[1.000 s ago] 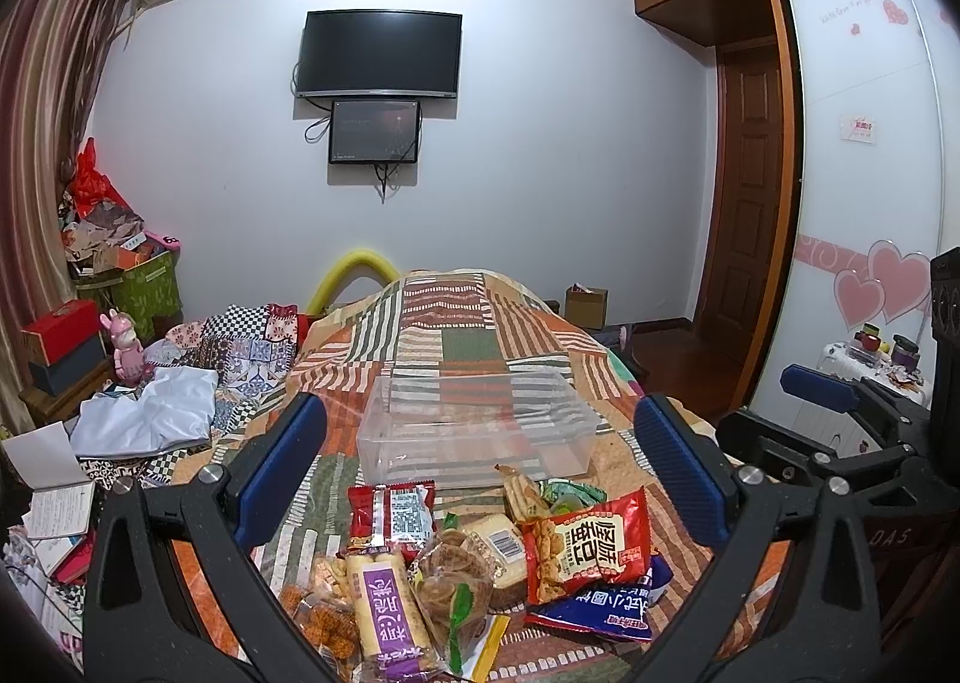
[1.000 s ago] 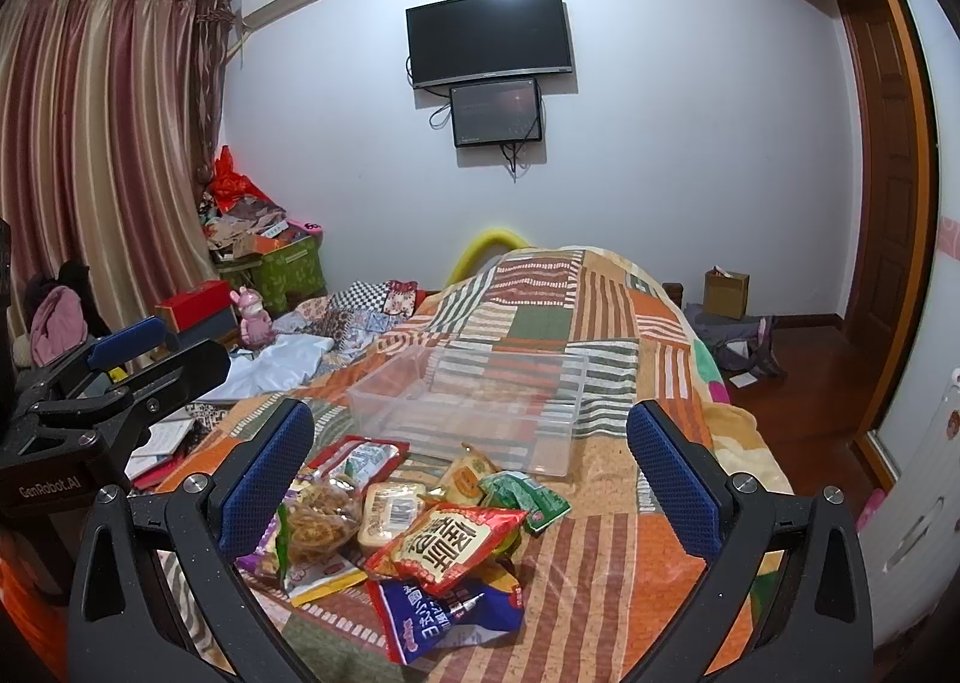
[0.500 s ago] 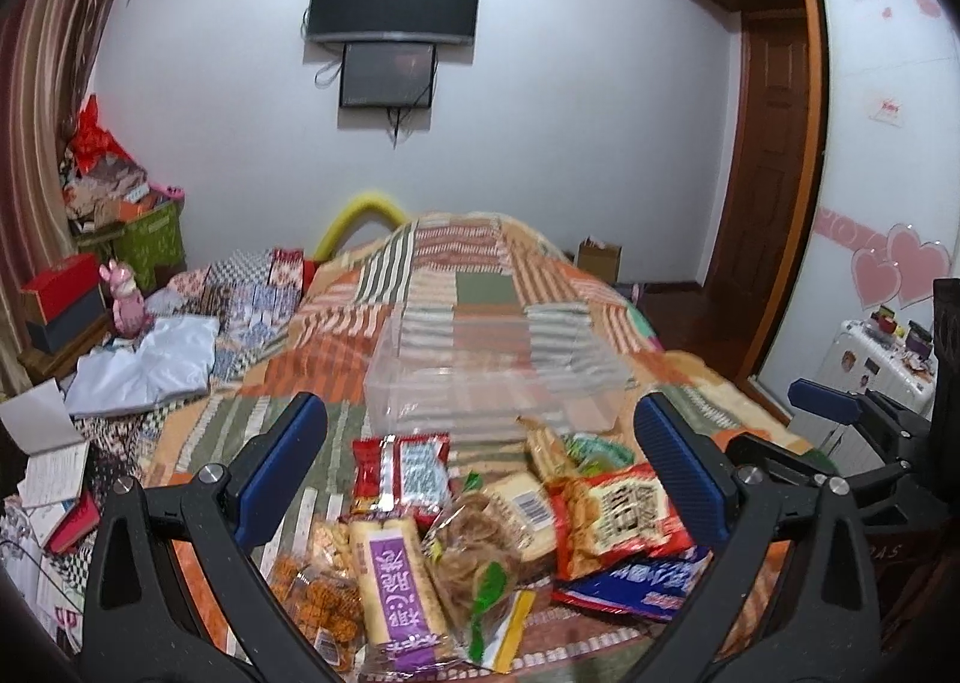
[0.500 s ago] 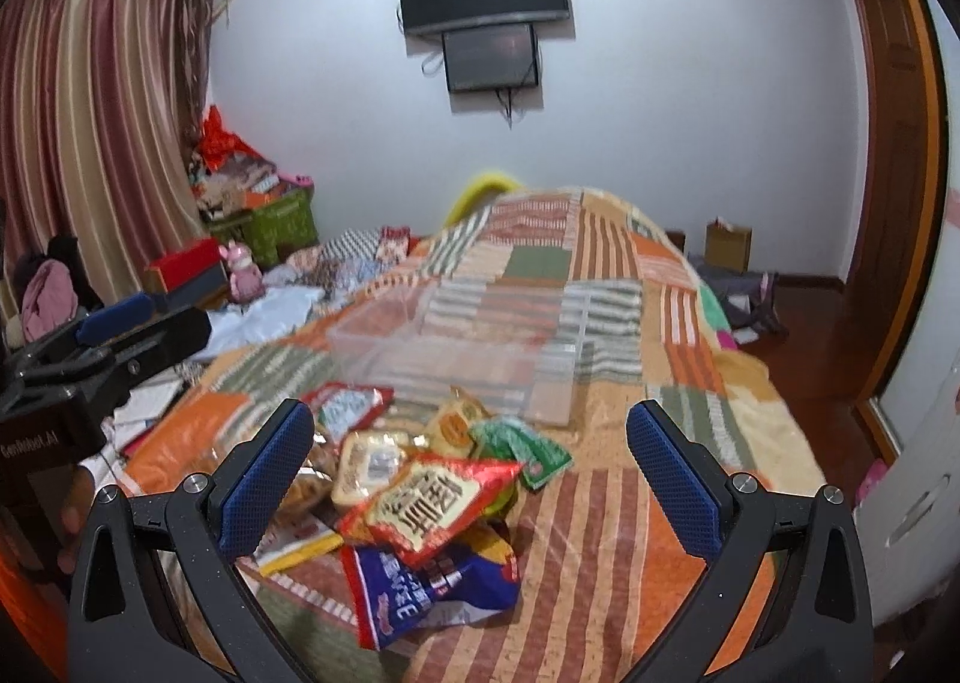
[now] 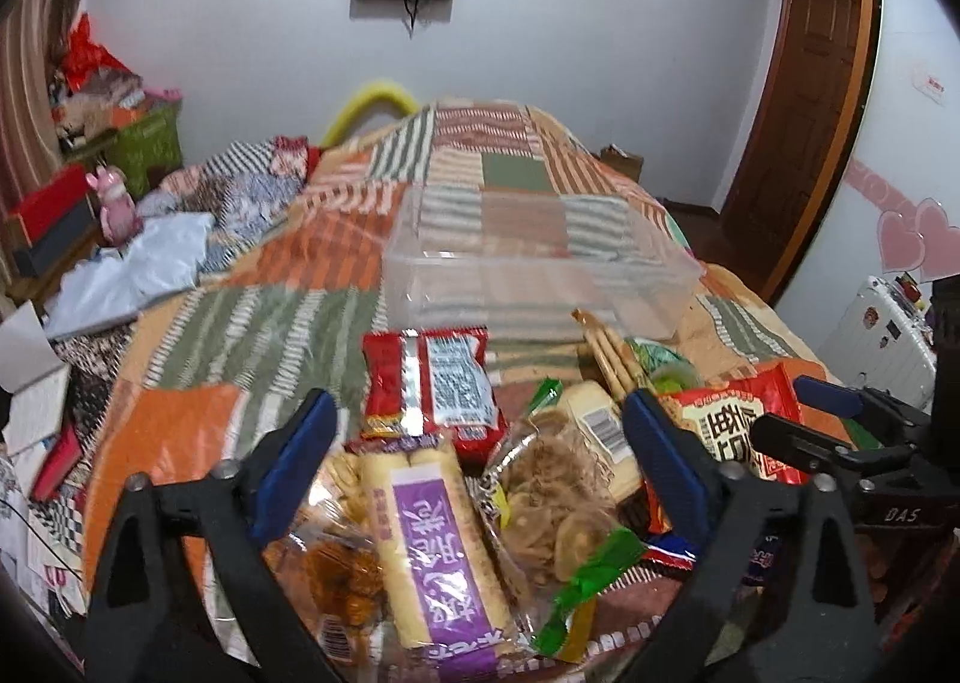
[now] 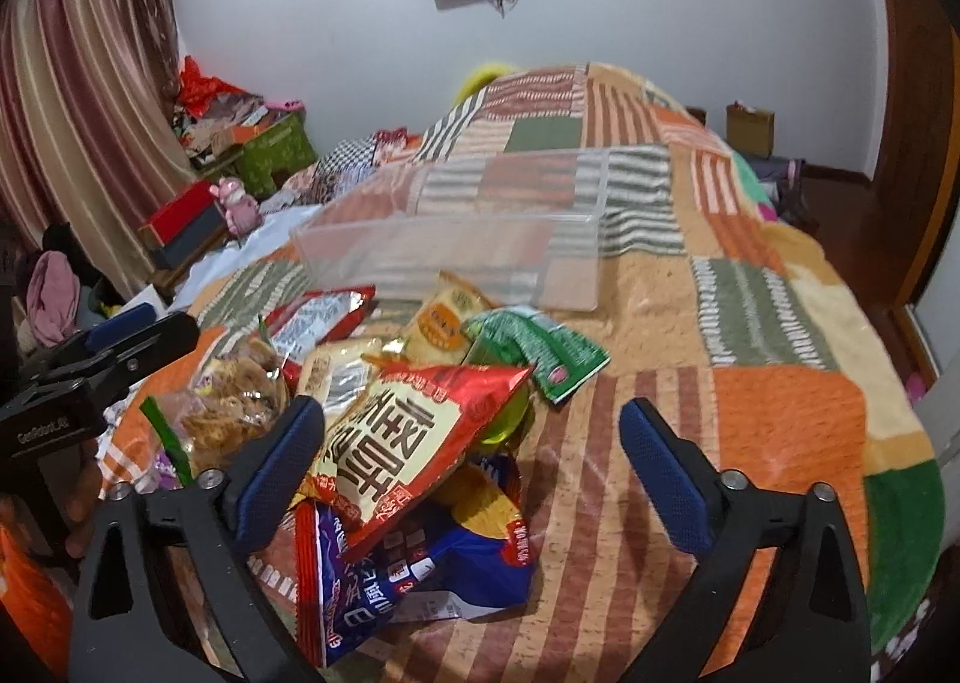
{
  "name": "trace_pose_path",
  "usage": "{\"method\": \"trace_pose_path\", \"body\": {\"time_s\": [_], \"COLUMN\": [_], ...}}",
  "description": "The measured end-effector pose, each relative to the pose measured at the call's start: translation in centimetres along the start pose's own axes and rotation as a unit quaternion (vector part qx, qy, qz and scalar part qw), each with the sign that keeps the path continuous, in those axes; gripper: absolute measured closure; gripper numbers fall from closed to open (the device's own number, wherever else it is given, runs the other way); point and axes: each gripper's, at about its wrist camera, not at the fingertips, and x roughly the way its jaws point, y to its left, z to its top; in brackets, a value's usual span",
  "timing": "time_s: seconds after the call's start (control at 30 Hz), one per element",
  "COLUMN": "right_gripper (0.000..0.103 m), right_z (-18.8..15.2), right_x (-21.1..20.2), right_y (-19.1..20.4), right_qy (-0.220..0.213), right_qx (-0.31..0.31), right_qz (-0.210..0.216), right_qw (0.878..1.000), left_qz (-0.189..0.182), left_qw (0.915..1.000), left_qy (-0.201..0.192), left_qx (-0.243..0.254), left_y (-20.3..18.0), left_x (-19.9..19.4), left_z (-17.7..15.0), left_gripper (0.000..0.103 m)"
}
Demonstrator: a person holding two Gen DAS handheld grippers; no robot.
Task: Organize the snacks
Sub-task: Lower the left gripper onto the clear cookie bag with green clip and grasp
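Note:
A heap of snack packs lies on the patchwork bedspread (image 5: 288,335) in front of a clear plastic bin (image 5: 540,287), which holds nothing. My left gripper (image 5: 474,425) hovers low over the heap, its jaws closing. A purple-labelled biscuit pack (image 5: 438,539) and a clear bag of chips (image 5: 558,503) lie between its fingers, untouched by the pads. A red packet (image 5: 432,383) lies just beyond. My right gripper (image 6: 471,419) is closing too, over a red-and-cream bag (image 6: 408,443) that rests on a blue bag (image 6: 420,563). A green packet (image 6: 540,347) lies nearer the bin (image 6: 456,257).
Loose clothes (image 5: 150,263) and papers (image 5: 36,401) crowd the bed's left side, with boxes (image 6: 186,221) and a curtain (image 6: 78,131) behind. A wooden door (image 5: 798,101) and a white suitcase (image 5: 882,335) stand on the right. The bedspread right of the heap (image 6: 750,383) is bare.
Both grippers have sunk toward the snack heap and tipped downward, so the packs now fill the lower frame. Their jaws have narrowed a little.

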Motion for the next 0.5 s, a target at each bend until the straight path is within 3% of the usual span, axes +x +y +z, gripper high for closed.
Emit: {"method": "trace_pose_path", "body": {"time_s": [0.13, 0.2, 0.4, 0.5], "right_gripper": [0.017, 0.025, 0.043, 0.047], "right_z": [-0.2, -0.1, -0.2, -0.2], "right_x": [0.4, 0.8, 1.5, 1.2], "right_y": [0.4, 0.7, 1.3, 1.7], "right_qy": [0.010, 0.017, 0.033, 0.028], "right_qx": [-0.008, -0.010, -0.015, -0.018], "right_qz": [0.013, 0.019, 0.041, 0.036], "right_qw": [1.000, 1.000, 0.999, 0.999], "left_qz": [-0.014, -0.021, -0.033, -0.038], "left_qw": [0.9998, 0.9995, 0.9982, 0.9972], "left_qy": [0.013, 0.019, 0.044, 0.060], "left_qx": [0.007, 0.012, 0.021, 0.024], "left_y": [-0.5, -0.9, -1.4, -1.4], "left_x": [1.0, 1.4, 2.3, 2.7], "left_z": [-0.3, -0.4, -1.0, -1.3], "left_gripper": [0.016, 0.020, 0.035, 0.043]}}
